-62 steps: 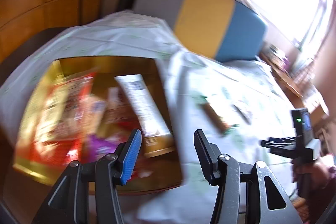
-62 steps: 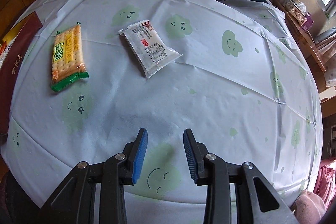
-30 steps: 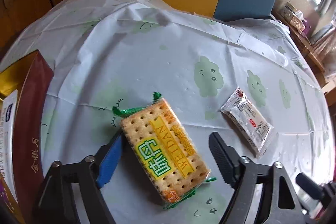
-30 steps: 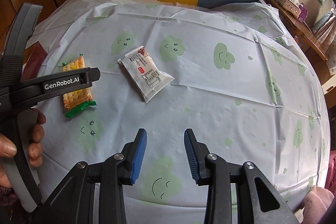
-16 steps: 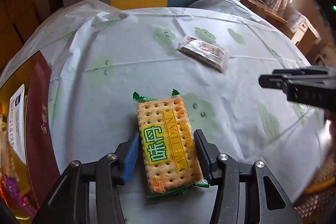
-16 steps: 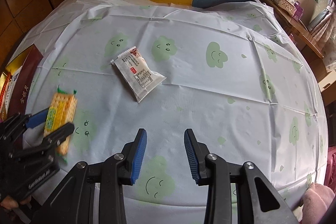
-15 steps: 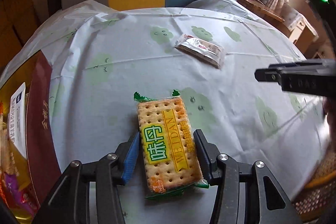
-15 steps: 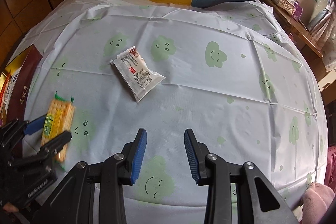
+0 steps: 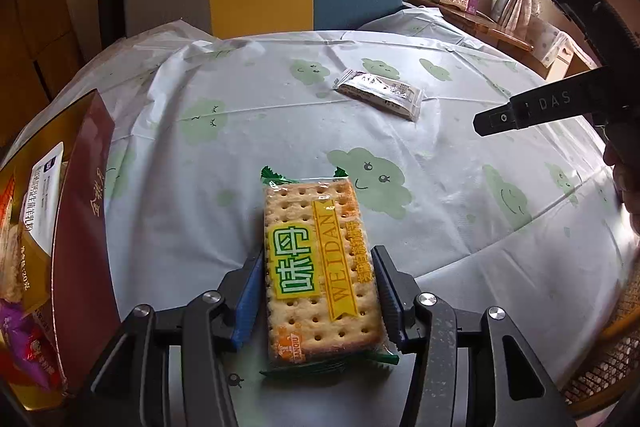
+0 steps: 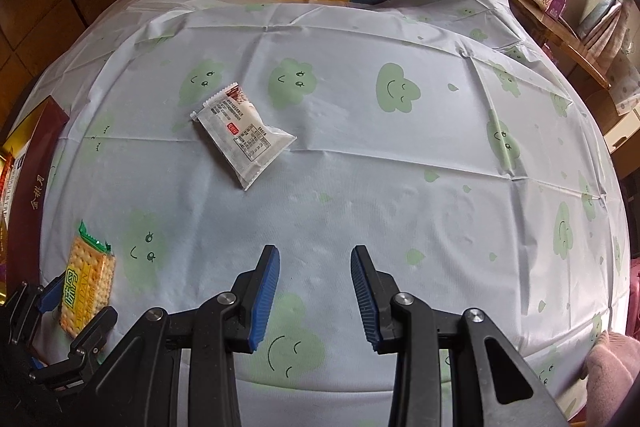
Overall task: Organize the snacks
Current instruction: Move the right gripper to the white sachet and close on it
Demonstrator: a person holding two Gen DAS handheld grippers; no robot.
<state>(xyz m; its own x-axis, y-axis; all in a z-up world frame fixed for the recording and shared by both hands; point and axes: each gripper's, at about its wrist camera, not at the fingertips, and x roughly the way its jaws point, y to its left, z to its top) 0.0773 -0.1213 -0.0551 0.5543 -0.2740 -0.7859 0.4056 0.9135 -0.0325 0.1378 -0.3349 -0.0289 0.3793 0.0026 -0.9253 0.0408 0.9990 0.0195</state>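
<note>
Soft window daylight — fisheye-warped edges

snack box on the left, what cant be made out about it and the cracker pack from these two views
- Snack box: cut off by the left edge in both views; its full contents cannot be seen.
- Cracker pack, left wrist view: its near sides sit behind the left gripper fingers.
- Cracker pack, right wrist view: near end covered by the left gripper.
- White packet: label print too small to read.

Our left gripper (image 9: 318,297) angles down, pads seemingly pressing the cracker pack (image 9: 318,267). Our right gripper (image 10: 314,297) hangs over the near edge, jaws apart, holding nothing.
</note>
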